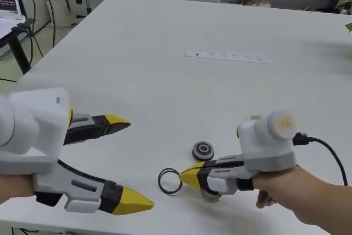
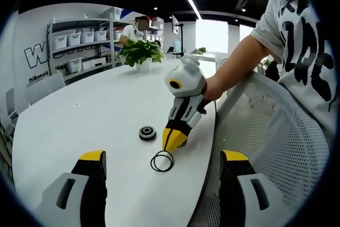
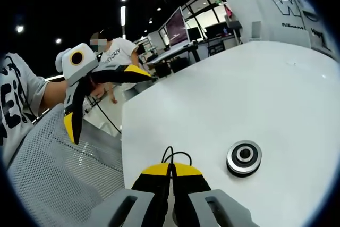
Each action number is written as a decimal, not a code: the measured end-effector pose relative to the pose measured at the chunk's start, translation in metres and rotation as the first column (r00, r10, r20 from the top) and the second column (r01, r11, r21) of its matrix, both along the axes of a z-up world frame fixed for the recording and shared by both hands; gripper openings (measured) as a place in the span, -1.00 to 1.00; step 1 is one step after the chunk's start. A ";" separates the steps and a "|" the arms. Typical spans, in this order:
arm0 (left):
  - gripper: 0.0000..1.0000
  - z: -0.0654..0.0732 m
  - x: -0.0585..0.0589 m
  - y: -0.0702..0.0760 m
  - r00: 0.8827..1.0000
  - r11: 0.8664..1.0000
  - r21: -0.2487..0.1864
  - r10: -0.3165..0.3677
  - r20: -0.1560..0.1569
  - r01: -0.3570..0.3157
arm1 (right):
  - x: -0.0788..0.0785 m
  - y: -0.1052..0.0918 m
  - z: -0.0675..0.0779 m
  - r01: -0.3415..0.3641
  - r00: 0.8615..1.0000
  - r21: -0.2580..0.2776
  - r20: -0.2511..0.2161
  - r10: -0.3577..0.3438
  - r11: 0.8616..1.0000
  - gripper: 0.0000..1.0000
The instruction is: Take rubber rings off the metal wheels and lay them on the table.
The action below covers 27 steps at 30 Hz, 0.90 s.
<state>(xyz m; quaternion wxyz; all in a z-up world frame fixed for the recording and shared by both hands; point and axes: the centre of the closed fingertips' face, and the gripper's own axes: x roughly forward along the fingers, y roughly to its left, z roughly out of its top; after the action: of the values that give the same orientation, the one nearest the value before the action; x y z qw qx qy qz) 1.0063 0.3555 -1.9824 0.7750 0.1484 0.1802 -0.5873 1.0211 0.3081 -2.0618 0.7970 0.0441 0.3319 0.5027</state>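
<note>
A thin black rubber ring [image 1: 169, 181] lies flat near the table's front edge. My right gripper [image 1: 184, 175] is shut, its yellow tips pinching the ring's near edge [image 3: 175, 156]. A metal wheel [image 1: 203, 150] with a dark rim, also seen as the wheel [image 3: 244, 157], lies flat just beyond. A pale round piece [image 1: 210, 195] sits partly hidden under the right gripper. My left gripper [image 1: 135, 163] hovers wide open and holds nothing, left of the ring [image 2: 162, 161]; its view looks across at the right gripper [image 2: 172, 139] and the wheel [image 2: 147, 133].
A white power strip [image 1: 228, 56] lies mid-table, far from the work. A potted plant [image 2: 139, 51] stands at the table's far end. A mesh chair [image 2: 265, 131] sits against the front edge. The white table [image 1: 137, 70] is bare around the ring.
</note>
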 end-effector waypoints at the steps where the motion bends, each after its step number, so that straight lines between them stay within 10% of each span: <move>1: 0.72 -0.001 0.000 0.000 1.000 1.000 0.002 0.002 -0.001 -0.002 | 0.001 0.000 -0.001 0.006 1.000 -0.003 0.001 -0.006 1.000 -1.00; 27: 0.69 -0.009 0.002 0.001 0.999 1.000 0.023 0.005 -0.032 -0.004 | 0.013 -0.005 -0.016 0.078 0.996 -0.057 -0.027 -0.080 0.995 -1.00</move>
<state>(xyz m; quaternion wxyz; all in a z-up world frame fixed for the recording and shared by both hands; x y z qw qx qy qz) 1.0079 0.3563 -1.9916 0.7715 0.1474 0.1996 -0.5858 1.0343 0.3027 -2.0780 0.8121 0.0423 0.3556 0.4607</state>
